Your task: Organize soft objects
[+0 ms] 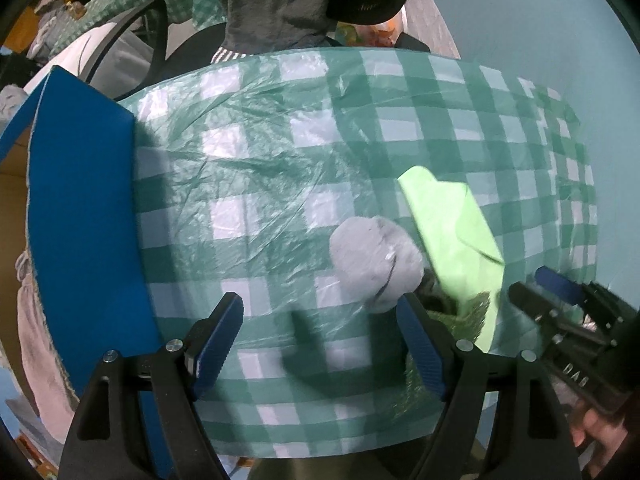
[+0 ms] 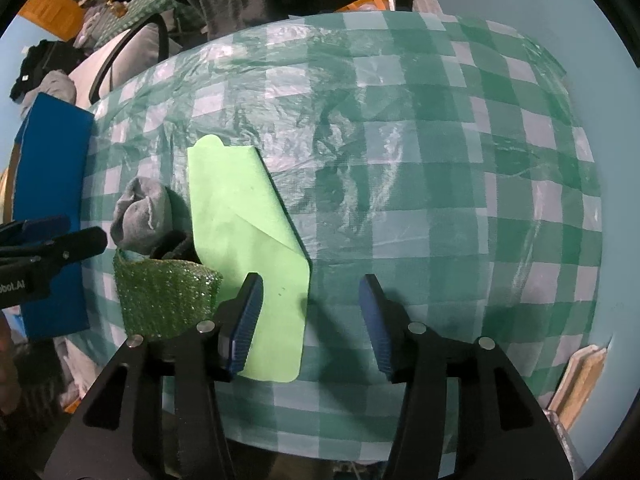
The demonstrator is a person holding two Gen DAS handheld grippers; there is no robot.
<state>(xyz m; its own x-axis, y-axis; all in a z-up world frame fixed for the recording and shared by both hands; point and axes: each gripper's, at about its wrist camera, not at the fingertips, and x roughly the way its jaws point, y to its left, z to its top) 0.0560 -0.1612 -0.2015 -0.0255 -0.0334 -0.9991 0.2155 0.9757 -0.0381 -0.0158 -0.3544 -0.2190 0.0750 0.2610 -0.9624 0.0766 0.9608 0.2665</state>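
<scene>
A light green cloth [image 2: 244,232] lies folded flat on the green checked tablecloth [image 2: 400,200]. My right gripper [image 2: 312,292] hovers open over its near right edge, pressing on nothing. Left of the cloth sit a balled grey sock [image 2: 140,208], a dark soft item [image 2: 176,244] and a glittery green cloth [image 2: 164,296]. In the left wrist view my left gripper [image 1: 320,312] is wide open and empty above the tablecloth [image 1: 260,160], with the grey sock [image 1: 376,264] just beyond its right finger. The light green cloth [image 1: 452,232] and the right gripper [image 1: 560,300] lie further right.
A blue box [image 1: 80,200] stands at the table's left edge, also visible as the blue box [image 2: 52,168]. A person in a grey fleece [image 1: 272,0] stands at the far side beside a chair [image 1: 132,40]. A wooden-edged item [image 2: 580,380] lies off the table's right.
</scene>
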